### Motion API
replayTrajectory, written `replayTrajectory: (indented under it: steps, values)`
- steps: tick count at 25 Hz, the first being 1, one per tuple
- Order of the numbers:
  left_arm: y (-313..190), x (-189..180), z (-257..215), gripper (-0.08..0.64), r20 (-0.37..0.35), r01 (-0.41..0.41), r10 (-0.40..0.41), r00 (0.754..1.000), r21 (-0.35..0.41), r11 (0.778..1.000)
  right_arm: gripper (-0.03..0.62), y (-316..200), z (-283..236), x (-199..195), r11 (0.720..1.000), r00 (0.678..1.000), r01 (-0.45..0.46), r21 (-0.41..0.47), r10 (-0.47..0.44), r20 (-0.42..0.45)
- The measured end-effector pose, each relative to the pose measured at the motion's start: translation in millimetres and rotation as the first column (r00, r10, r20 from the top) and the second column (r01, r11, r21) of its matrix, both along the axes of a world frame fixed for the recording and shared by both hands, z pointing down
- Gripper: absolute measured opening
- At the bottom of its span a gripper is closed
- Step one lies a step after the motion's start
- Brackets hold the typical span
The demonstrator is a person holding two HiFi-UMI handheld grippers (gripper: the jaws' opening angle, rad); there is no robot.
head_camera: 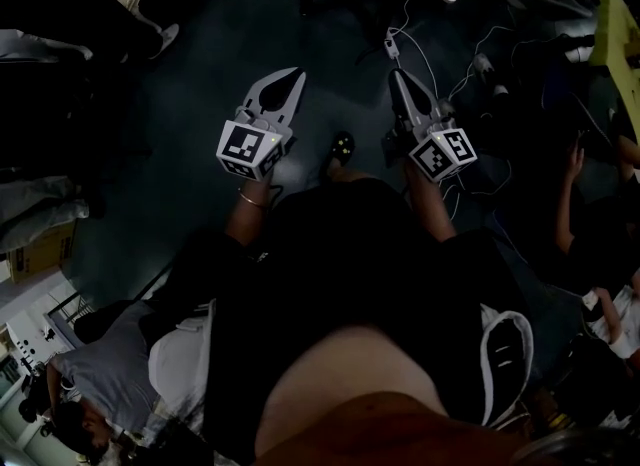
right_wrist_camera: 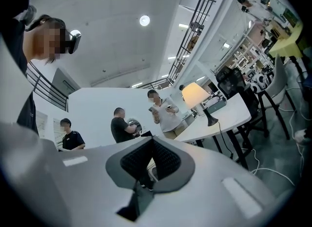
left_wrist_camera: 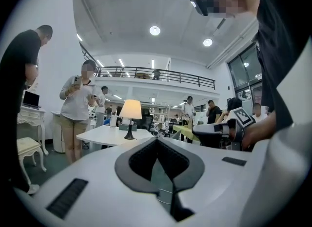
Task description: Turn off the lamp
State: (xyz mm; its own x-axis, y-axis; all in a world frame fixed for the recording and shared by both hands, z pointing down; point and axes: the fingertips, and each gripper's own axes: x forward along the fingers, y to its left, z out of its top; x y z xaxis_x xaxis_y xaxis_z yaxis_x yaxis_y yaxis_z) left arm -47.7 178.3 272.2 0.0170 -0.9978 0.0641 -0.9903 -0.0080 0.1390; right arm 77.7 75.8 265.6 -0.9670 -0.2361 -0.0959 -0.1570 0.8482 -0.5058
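Cream-shaded lamp (left_wrist_camera: 130,116) lit, standing upright on white table (left_wrist_camera: 105,136), well ahead of both grippers.
Left gripper (left_wrist_camera: 157,140) and right gripper (right_wrist_camera: 152,139) both closed, empty; right looks nearer the table.

Two grippers: left gripper (head_camera: 297,74) and right gripper (head_camera: 395,74). One lamp (left_wrist_camera: 130,114). One table (left_wrist_camera: 100,136). Two ceiling lights (left_wrist_camera: 155,30) (left_wrist_camera: 208,42). Three people (right_wrist_camera: 70,134) (right_wrist_camera: 122,126) (right_wrist_camera: 163,111) by the wall in the right gripper view.
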Motion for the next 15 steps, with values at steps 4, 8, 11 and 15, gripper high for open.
replayTrajectory:
  steps: [4,8,11,15]
  values:
    - [-25,-5,-2,0.006,0.012,-0.035,0.035,0.999,0.014,0.999,0.002,-23,-2,-5,1.0,1.0,-0.021,0.0,0.021,0.009]
    - [-53,-9,-6,0.006,0.01,-0.056,0.055,0.998,0.019,0.998,0.002,-45,-1,-10,0.999,0.999,-0.033,-0.005,0.033,0.019]
    - [-73,-12,-9,0.006,0.018,-0.077,0.076,0.997,0.019,0.997,0.002,-62,0,-12,0.999,0.999,-0.048,-0.004,0.048,0.022]
    - [-100,-17,-5,0.006,0.041,-0.109,0.108,0.993,0.027,0.994,0.002,-86,0,-13,0.997,0.997,-0.077,-0.002,0.077,0.027]
